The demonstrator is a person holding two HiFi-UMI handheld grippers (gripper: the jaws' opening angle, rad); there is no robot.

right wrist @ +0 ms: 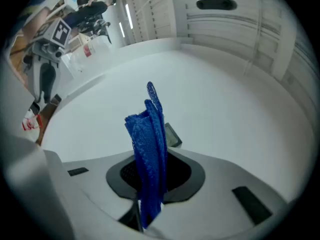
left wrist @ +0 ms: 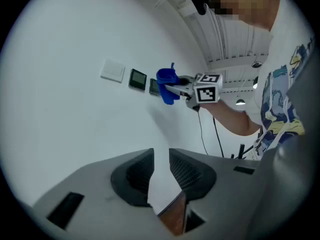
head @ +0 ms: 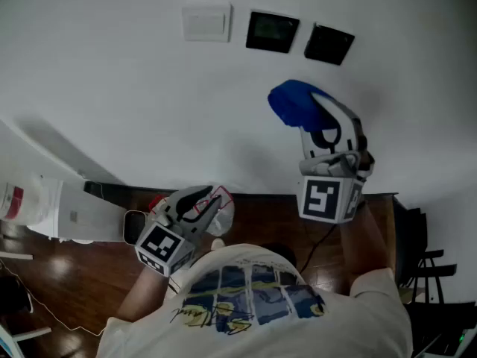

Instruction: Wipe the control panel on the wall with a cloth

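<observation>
On the white wall hang a white switch plate (head: 206, 22) and two black control panels (head: 272, 31) (head: 329, 44). My right gripper (head: 311, 118) is raised toward the wall below the right-hand panel, shut on a bunched blue cloth (head: 293, 101). In the right gripper view the cloth (right wrist: 150, 144) stands up between the jaws of the right gripper (right wrist: 152, 173) and partly hides a panel (right wrist: 173, 135) just behind it. My left gripper (head: 197, 204) hangs low by the wall's foot. In its own view the left gripper (left wrist: 160, 170) shows a narrow gap between its jaws, with nothing held.
A white container with a red label (head: 28, 200) and a white box (head: 89, 213) sit at the left by the wall. Below me lies a wooden floor (head: 67, 282), and a black chair (head: 421, 263) stands at the right. A cable (head: 317, 241) hangs from the right gripper.
</observation>
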